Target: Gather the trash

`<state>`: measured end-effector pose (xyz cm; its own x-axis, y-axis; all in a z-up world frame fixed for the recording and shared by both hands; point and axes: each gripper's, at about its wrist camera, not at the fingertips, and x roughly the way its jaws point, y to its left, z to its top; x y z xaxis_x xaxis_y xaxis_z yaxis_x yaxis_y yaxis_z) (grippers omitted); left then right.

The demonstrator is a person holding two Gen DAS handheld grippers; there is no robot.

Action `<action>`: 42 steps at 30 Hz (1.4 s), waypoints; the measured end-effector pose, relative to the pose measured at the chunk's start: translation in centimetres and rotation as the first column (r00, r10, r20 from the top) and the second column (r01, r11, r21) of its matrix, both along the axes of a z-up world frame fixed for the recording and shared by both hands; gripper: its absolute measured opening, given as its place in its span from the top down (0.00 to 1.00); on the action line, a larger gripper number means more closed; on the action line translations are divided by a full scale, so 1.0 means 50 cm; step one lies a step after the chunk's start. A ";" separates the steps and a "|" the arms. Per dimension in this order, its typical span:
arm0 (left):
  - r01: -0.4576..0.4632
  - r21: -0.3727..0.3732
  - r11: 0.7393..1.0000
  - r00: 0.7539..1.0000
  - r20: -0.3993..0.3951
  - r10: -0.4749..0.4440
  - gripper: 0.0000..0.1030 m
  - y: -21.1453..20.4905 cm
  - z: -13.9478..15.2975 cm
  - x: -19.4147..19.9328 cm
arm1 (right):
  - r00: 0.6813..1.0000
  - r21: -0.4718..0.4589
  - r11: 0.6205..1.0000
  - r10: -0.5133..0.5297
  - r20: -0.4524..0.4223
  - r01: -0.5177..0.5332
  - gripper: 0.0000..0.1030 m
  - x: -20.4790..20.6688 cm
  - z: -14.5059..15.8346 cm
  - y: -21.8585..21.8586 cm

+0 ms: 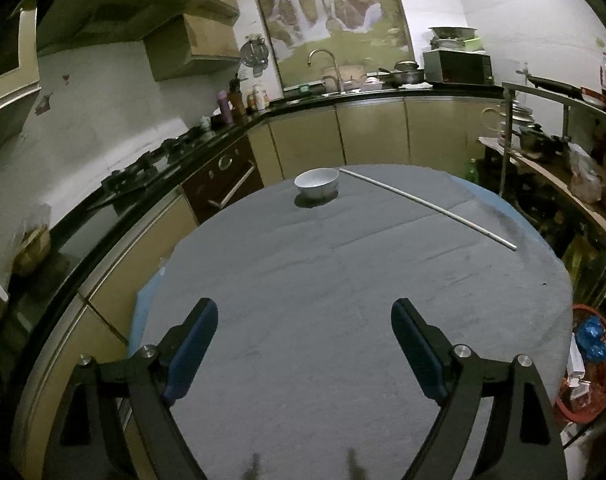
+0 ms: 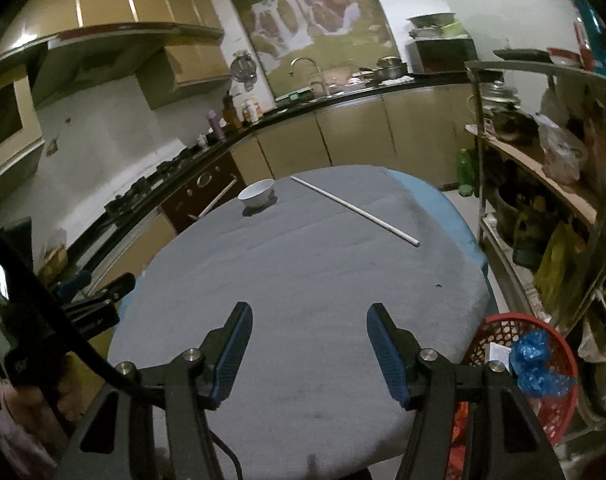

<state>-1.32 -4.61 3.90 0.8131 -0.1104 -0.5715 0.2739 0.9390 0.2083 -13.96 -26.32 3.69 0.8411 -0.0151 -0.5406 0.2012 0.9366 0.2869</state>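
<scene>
A red plastic basket (image 2: 499, 322) stands right of the table and holds crumpled blue plastic (image 2: 537, 364) and a white carton (image 2: 499, 354); it also shows in the left wrist view (image 1: 599, 376). My left gripper (image 1: 305, 314) is open and empty above the near part of the grey-covered table (image 1: 343, 280). My right gripper (image 2: 309, 316) is open and empty above the table's near edge (image 2: 303, 280), left of the basket. The left gripper's side (image 2: 103, 296) shows at the table's left edge.
A white bowl (image 1: 317, 182) and a long white rod (image 1: 427, 206) lie at the table's far end; the bowl (image 2: 256, 193) and rod (image 2: 355, 210) show in the right wrist view too. Kitchen counter and stove (image 1: 143, 168) run along the left. A cluttered metal shelf (image 2: 543, 168) stands at right.
</scene>
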 end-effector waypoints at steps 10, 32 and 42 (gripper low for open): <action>-0.029 -0.020 0.999 0.999 -0.031 0.028 0.14 0.032 -0.007 0.016 | 0.998 -0.050 0.997 0.056 0.022 -0.055 0.39 0.023 0.027 0.050; -0.123 -0.007 0.992 0.992 -0.038 0.122 0.14 0.087 -0.015 0.009 | 0.985 -0.151 0.976 0.168 0.045 -0.159 0.38 0.057 0.033 0.153; -0.143 -0.009 0.990 0.989 -0.040 0.143 0.14 0.106 -0.014 0.001 | 0.980 -0.166 0.966 0.200 -0.003 -0.197 0.38 0.093 0.018 0.185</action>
